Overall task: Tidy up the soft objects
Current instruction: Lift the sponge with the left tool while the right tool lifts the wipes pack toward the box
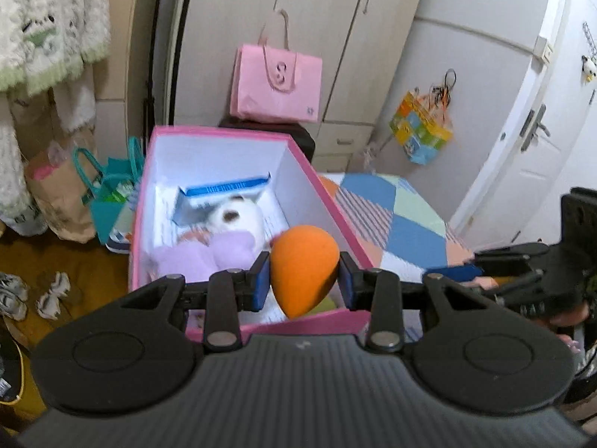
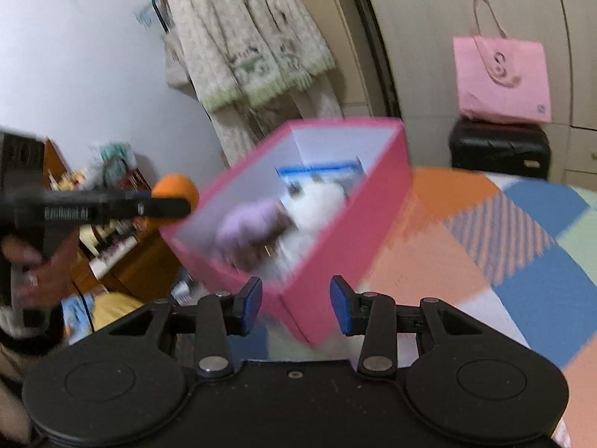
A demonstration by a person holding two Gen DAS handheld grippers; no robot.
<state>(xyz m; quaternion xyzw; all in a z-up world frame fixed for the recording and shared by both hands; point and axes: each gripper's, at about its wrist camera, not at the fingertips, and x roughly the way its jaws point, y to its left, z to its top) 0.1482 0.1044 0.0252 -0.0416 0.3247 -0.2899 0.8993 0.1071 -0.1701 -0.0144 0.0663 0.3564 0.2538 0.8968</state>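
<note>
My left gripper [image 1: 304, 280] is shut on an orange egg-shaped sponge [image 1: 304, 265] and holds it above the near end of an open pink box [image 1: 317, 194]. In the box lie a white plush toy [image 1: 238, 216], a lilac soft toy [image 1: 209, 254] and a blue-and-white packet [image 1: 224, 190]. The right wrist view shows the left gripper [image 2: 168, 205] with the sponge [image 2: 175, 186] left of the box [image 2: 347, 231], a hand on its grip. My right gripper [image 2: 296, 304] stands open a little, nothing between its pads, the box's near corner behind them. Its fingers [image 1: 455, 272] hover right of the box.
The box rests on a bed with a patchwork cover [image 1: 406, 224]. A pink bag [image 1: 276, 82] sits on a black suitcase [image 2: 500, 149] before the wardrobe. Robes [image 2: 246, 48] hang at the left. Paper bags [image 1: 63, 190] and shoes [image 1: 52, 295] lie on the floor. A white door [image 1: 537, 138] is at the right.
</note>
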